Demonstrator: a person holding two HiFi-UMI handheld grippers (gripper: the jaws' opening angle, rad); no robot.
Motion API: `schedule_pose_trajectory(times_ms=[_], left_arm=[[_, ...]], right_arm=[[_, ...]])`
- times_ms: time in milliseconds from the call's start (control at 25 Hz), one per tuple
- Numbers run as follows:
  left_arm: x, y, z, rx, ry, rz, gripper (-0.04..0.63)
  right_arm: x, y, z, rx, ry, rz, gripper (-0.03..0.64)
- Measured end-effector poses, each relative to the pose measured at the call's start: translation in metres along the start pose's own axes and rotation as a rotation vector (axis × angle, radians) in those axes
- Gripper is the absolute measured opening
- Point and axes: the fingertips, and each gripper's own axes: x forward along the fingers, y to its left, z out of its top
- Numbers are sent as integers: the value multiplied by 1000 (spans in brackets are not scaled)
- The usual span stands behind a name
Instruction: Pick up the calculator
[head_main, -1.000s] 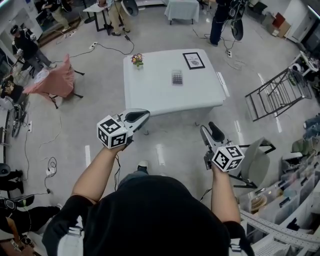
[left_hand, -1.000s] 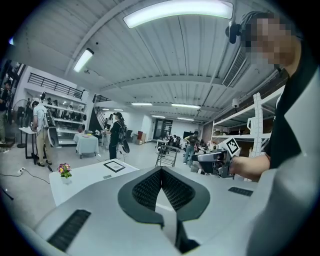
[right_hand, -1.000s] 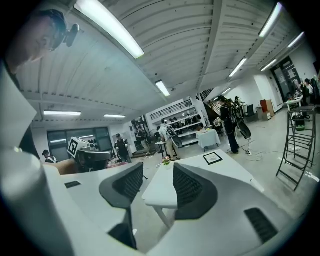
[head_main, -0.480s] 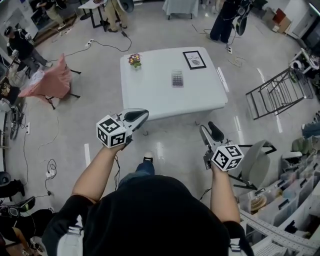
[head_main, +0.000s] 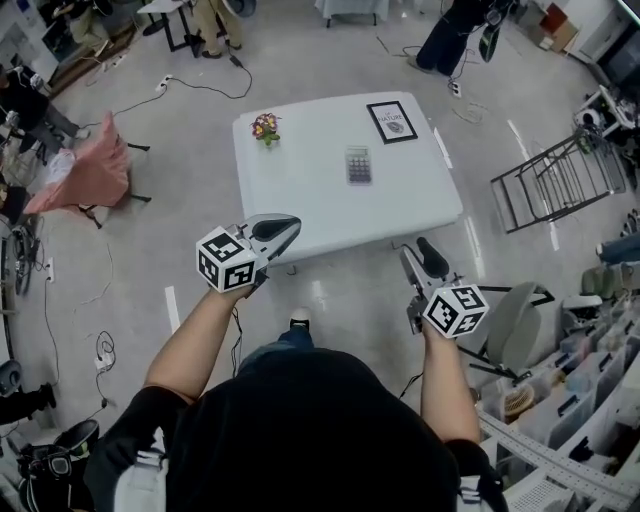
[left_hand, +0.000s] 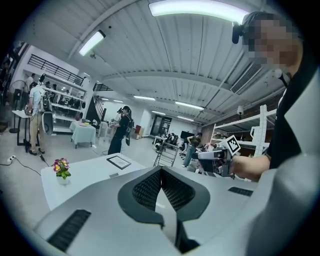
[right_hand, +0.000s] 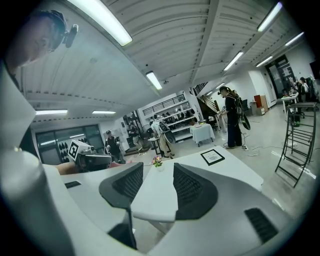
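Note:
The calculator (head_main: 358, 165), a small grey keypad, lies flat on the white table (head_main: 300, 190), right of its middle. In the left gripper view it shows as a thin dark slab (left_hand: 114, 175). Both grippers hang in the air short of the table's near edge, well apart from the calculator. My left gripper (head_main: 292, 224) has its fingertips together and nothing between them; its own view (left_hand: 161, 169) shows the pads meeting at the tip. The right gripper (head_main: 416, 253) stands open and empty, and in its own view (right_hand: 157, 168) the tabletop shows through the gap.
A small flower pot (head_main: 265, 128) and a framed picture (head_main: 391, 121) stand at the table's far side. A metal folding rack (head_main: 560, 185) is at the right, a grey chair (head_main: 510, 325) beside my right hand, a pink-draped chair (head_main: 85, 175) at the left. Cables cross the floor.
The person has walked toward the table with both grippers held out in front. The table sits nearer and larger in the head view. Neither gripper's jaws have changed.

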Motion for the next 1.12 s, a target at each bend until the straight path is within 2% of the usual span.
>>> schedule_pose_trajectory(times_ms=[440, 800, 1120], left_arm=[[-11, 74, 15, -26, -14, -49, 20], [-21, 86, 28, -5, -24, -85, 20], [-21, 96, 22, -17, -19, -78, 20]], right_arm=[[51, 21, 15, -5, -7, -56, 199], [60, 36, 33, -18, -41, -80, 199], [71, 32, 33, -9, -35, -71, 199]])
